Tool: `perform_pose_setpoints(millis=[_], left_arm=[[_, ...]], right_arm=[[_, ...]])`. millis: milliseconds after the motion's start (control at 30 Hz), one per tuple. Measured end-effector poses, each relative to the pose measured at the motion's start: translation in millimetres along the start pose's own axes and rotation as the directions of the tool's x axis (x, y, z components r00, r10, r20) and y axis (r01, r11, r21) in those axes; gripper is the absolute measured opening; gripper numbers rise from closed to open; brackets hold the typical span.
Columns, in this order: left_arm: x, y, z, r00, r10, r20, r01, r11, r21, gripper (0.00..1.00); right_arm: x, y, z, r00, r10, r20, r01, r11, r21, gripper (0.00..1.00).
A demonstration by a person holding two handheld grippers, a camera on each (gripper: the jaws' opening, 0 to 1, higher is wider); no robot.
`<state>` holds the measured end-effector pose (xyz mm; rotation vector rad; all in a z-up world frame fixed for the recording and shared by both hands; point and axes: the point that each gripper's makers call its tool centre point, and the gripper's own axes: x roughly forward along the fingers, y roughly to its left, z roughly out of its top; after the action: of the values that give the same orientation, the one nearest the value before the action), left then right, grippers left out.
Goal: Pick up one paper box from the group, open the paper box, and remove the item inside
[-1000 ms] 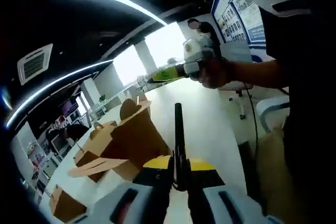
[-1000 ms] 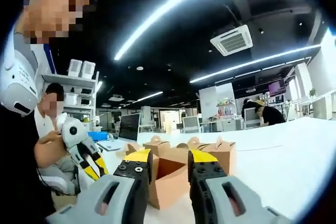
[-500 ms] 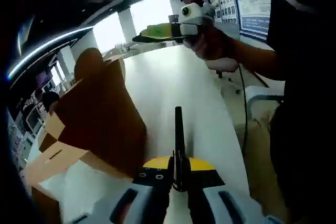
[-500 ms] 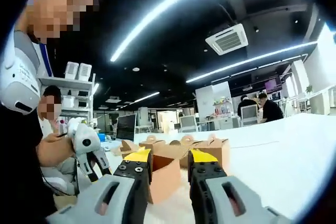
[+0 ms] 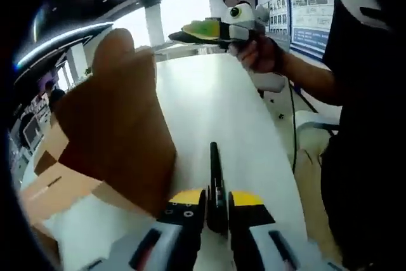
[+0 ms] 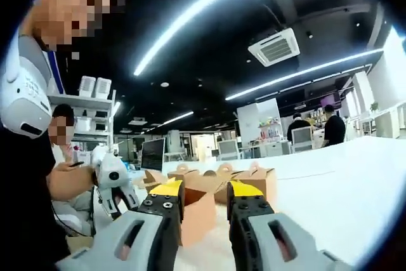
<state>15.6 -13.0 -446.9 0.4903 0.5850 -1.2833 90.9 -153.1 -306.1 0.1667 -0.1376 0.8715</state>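
An open brown paper box (image 5: pixel 117 125) lies close on the left of the left gripper view, one flap (image 5: pixel 54 185) spread on the white table (image 5: pixel 216 106). My left gripper (image 5: pixel 216 196) is shut on a thin black item (image 5: pixel 214 163) that stands up between its yellow-tipped jaws. My right gripper (image 5: pixel 185 32), held in a hand, hovers over the far table. In the right gripper view my right gripper (image 6: pixel 204 188) is open, with the open box (image 6: pixel 196 211) beyond the gap. The left gripper (image 6: pixel 120 198) shows at the left, beside that box.
Several closed brown boxes (image 6: pixel 244 177) stand in a row behind the open one. The person (image 6: pixel 25 176) holding the grippers is at the left edge. White table (image 6: pixel 336 188) stretches to the right. Other people sit at desks (image 6: pixel 298 138) far behind.
The left gripper's view has drawn nearer to the open box, which now looms larger. In the right gripper view the left gripper has shifted slightly right, towards the box.
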Motion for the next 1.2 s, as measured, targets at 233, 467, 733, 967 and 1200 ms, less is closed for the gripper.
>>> perform_pose_setpoints(millis=[233,467,733,967,1200], left_arm=[[-5.5,-0.7,0.5,0.998,0.003,0.066,0.0,0.999,-0.034,0.32],[-22.7,16.1,25.0,0.966,0.136,0.222,-0.13,0.991,-0.044,0.31],[-44.0,6.6,39.5,0.919,0.177,0.352,-0.151,0.983,-0.1,0.31],[-72.9,15.7,44.9,0.844,0.334,0.419,-0.291,0.943,-0.165,0.31],[-105.7,10.6,59.0,0.755,0.405,0.516,-0.338,0.914,-0.222,0.3]], right_arm=[[3.6,2.2,-7.8,1.0,0.006,-0.015,-0.006,1.0,0.016,0.27],[7.0,8.1,-2.3,1.0,0.01,-0.024,-0.01,1.0,-0.002,0.27],[11.4,17.5,0.5,0.999,0.027,-0.039,-0.028,0.999,-0.02,0.27],[13.8,30.9,2.2,0.993,0.054,-0.105,-0.065,0.993,-0.103,0.27],[13.3,35.4,13.1,0.987,0.064,-0.145,-0.078,0.992,-0.095,0.28]])
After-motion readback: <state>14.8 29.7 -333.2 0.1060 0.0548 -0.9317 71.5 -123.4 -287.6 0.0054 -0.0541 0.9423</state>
